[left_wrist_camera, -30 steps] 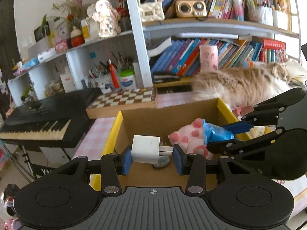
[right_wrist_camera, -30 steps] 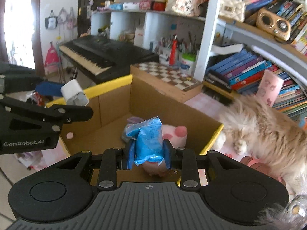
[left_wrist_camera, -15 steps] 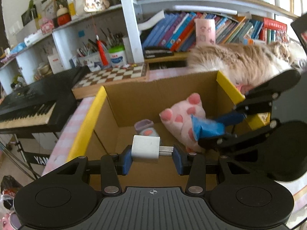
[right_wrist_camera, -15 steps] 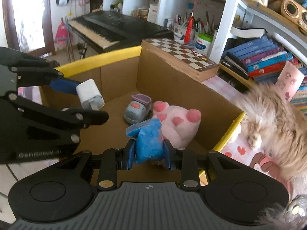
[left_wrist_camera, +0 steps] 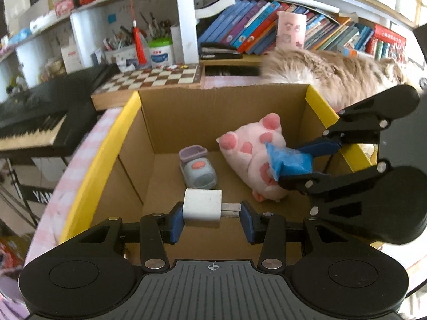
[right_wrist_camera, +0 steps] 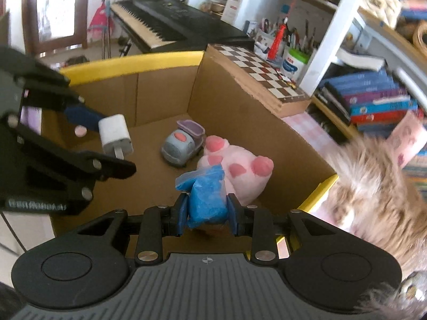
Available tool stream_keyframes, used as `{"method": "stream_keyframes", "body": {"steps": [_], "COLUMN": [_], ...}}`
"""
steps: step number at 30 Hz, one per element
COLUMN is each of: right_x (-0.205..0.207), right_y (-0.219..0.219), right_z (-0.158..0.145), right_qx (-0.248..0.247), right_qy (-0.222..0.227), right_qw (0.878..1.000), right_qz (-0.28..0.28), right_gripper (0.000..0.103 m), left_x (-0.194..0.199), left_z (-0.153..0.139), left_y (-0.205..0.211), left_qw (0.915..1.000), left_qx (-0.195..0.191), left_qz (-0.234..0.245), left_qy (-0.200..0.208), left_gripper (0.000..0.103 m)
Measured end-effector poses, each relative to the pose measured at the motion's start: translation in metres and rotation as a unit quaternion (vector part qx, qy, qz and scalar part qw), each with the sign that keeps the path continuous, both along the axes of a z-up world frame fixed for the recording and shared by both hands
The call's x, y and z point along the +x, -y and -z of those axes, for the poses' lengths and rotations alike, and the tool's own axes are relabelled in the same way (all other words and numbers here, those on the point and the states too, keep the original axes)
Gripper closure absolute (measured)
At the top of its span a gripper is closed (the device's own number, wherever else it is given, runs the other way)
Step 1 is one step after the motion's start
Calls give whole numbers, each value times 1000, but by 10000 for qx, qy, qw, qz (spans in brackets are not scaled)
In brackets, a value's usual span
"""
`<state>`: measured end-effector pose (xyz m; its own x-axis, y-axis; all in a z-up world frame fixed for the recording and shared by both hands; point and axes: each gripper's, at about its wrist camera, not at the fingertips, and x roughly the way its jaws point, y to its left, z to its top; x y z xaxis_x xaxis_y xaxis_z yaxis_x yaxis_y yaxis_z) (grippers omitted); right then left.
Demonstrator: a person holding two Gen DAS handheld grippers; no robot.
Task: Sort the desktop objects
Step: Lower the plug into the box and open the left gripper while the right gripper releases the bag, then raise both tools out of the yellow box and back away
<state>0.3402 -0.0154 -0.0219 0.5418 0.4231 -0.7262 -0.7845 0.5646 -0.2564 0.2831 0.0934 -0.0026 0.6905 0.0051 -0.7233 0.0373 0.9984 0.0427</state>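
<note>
My left tongs (left_wrist_camera: 212, 220) carry a white charger (left_wrist_camera: 202, 208), my right tongs (right_wrist_camera: 205, 214) a blue packet (right_wrist_camera: 206, 196). The brown box (left_wrist_camera: 213, 112) has yellow edges; inside, a pink-spotted plush (left_wrist_camera: 256, 149) and grey-lilac toy (left_wrist_camera: 197, 170). Far left, a brown-and-cream chequered board (left_wrist_camera: 154, 78).

A small white plastic charger cube (left_wrist_camera: 202, 208) with two metal prongs lies sideways, clamped between blue fingers (left_wrist_camera: 176, 220), prongs pointing right, above the open brown cardboard box with yellow-taped rims (left_wrist_camera: 170, 122). A crumpled blue plastic packet (right_wrist_camera: 208, 200) is pinched upright between the other pair of fingers (right_wrist_camera: 181, 212), also over the box. On the box floor a pink plush paw with darker pink pads (left_wrist_camera: 253, 149) lies on its side, touching a small grey-and-lilac toy car (left_wrist_camera: 197, 170) beside it.
</note>
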Motion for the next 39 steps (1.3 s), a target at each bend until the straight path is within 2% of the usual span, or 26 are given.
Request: {"method": "stream_keyframes", "body": {"steps": [2, 6, 12, 14, 16, 17, 21, 27, 33, 39], "right_x": [-3, -1, 0, -1, -3, -5, -9, -23, -42, -62], "right_y": [0, 0, 0, 1, 1, 1, 6, 18, 37, 59], "right_z": [3, 3, 4, 3, 0, -1, -9, -20, -33, -39], "right_qx": [-133, -131, -117, -68, 44, 65, 367, 655, 1086, 1361], "right_qy": [149, 134, 124, 110, 184, 267, 215, 402, 580, 626], "right_qw": [9997, 9998, 9998, 9999, 9998, 9996, 9988, 9952, 9859, 9729], "right_qz": [-104, -121, -109, -72, 4, 80, 232, 606, 1134, 1764], "right_gripper": [75, 72, 71, 66, 48, 45, 43, 38, 37, 36], "left_x": [0, 1, -7, -11, -16, -18, -28, -43, -60, -75], "left_z": [0, 0, -7, -12, -16, -19, -29, -40, -43, -38], "left_y": [1, 4, 9, 10, 9, 8, 3, 0, 6, 12], "left_qw": [10000, 9999, 9990, 9983, 9973, 9967, 9941, 9916, 9911, 9927], "left_qx": [29, 127, 361, 400, 474, 498, 496, 358, 230, 91], "left_qz": [-5, 4, -51, -72, -137, -185, -399, -573, -520, -400], "left_qy": [-4, 1, 263, 407, 539, 607, 881, 1103, 1202, 1132], "left_gripper": [61, 59, 42, 35, 34, 32, 30, 30, 29, 29]}}
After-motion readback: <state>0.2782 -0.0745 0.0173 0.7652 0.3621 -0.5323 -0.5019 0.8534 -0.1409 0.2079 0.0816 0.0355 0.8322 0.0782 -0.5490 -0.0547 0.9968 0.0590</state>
